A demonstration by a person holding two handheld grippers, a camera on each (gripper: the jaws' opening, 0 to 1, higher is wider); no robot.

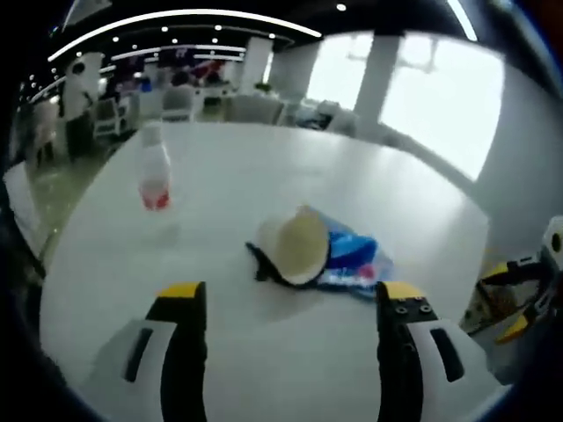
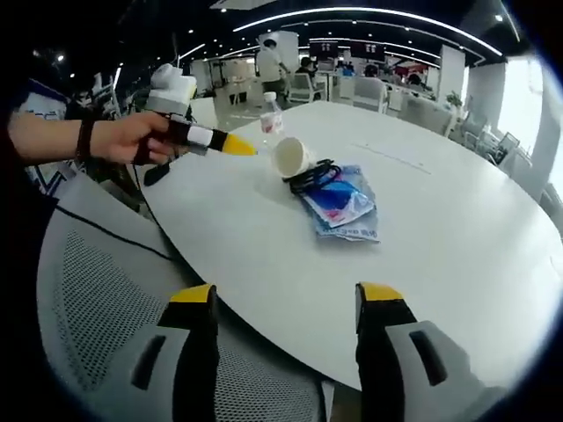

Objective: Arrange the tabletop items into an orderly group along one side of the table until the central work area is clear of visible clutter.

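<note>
Hovering over a round white counter [image 1: 264, 369] in a bright open hall, I am holding my left gripper [image 1: 292, 294] low above the surface, its yellow-tipped jaws standing wide apart with nothing between them. Just beyond the tips, a paper cup [image 1: 295, 246] is lying on its side, its open mouth turned toward me, and it is touching a flat blue-and-white packet [image 1: 352, 259] lying behind it. A black cord [image 1: 261, 264] is trailing out from beside the cup. Farther off, well apart from that small heap, a clear plastic bottle [image 1: 155, 171] with a red label is standing upright on the counter (blurred, so I cannot read the label).

In the right gripper view, I am keeping my right gripper [image 2: 285, 294] back at the near edge of the counter [image 2: 457, 255], its jaws likewise spread and gripping nothing. The tips are hanging above the grey mesh of a chair [image 2: 88, 290] tucked under the counter's rim. Across the surface, the cup [image 2: 290, 156], the cord [image 2: 318, 174] and the packet [image 2: 341, 207] are lying together near the middle, with the bottle [image 2: 271, 119] standing upright just behind them. My hand [image 2: 136, 136] is reaching in from the left of this view, carrying the left gripper [image 2: 239, 147], whose yellow tip is pointing at the cup, close to it but apart. Behind, chairs and desks are filling the hall under long ceiling lights.
</note>
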